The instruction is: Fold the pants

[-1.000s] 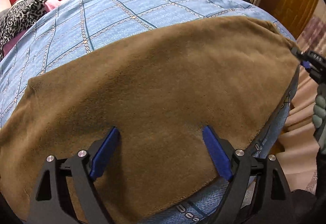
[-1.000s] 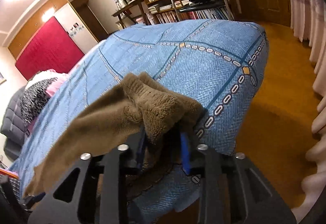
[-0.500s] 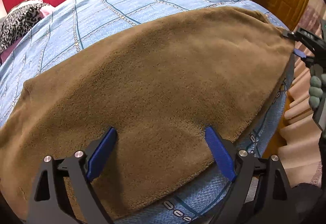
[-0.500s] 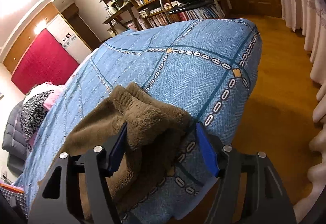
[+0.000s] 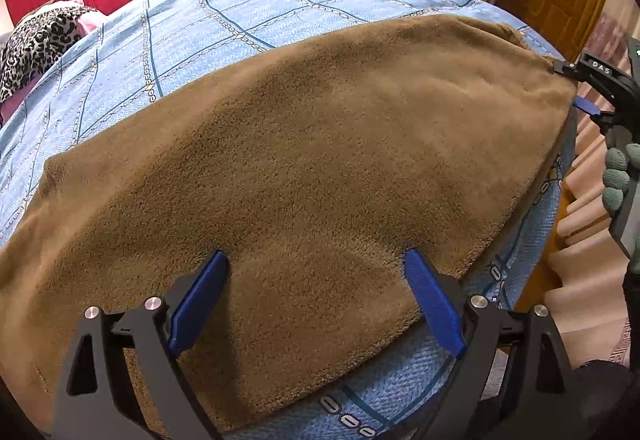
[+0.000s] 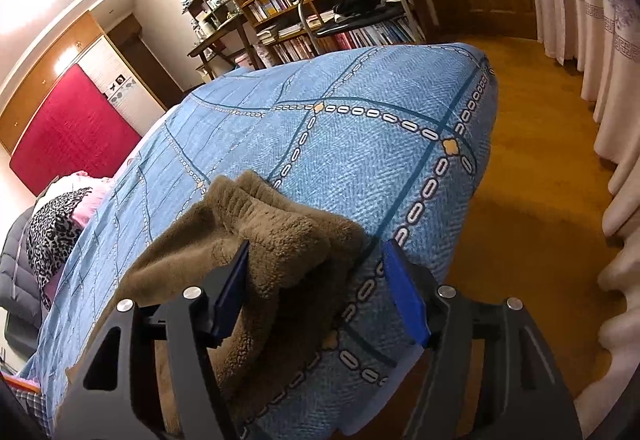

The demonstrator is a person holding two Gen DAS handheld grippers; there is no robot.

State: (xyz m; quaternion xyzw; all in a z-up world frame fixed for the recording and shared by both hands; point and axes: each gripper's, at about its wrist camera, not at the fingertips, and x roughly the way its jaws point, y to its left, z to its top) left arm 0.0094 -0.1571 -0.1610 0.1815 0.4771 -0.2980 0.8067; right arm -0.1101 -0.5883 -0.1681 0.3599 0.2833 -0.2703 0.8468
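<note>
While the brown fleece pants point(image 5: 304, 168) lie spread flat along the near edge of the bed point(image 5: 256, 0), both claws stand wide apart and hold nothing. The left claw point(image 5: 316, 304) hovers low over the near hem of the cloth, its 2 blue fingers point(image 5: 434, 306) straddling a broad patch of fleece without pinching it. In the right wrist view, the right claw point(image 6: 316, 288) sits at the bunched end of the pants point(image 6: 256, 240), close to the bed's corner; its left finger point(image 6: 230, 292) is just beside or touching the thick rolled edge, and its other finger lies over the blue bedspread point(image 6: 360, 144), so nothing is clamped.

Judging by this, the step in hand is a pause between folds: the pants appear laid out in 1 long band, perhaps already doubled leg on leg, though the layers cannot be counted from here. The task looks partly done at most, since the band is at full length.

The next move probably calls for each claw to close on a full thickness of cloth at 1 end, then carry that end across toward the other. The plush fabric is bulky and soft, so a shallow pinch could take only the top layer and leave the fold crooked.
</note>
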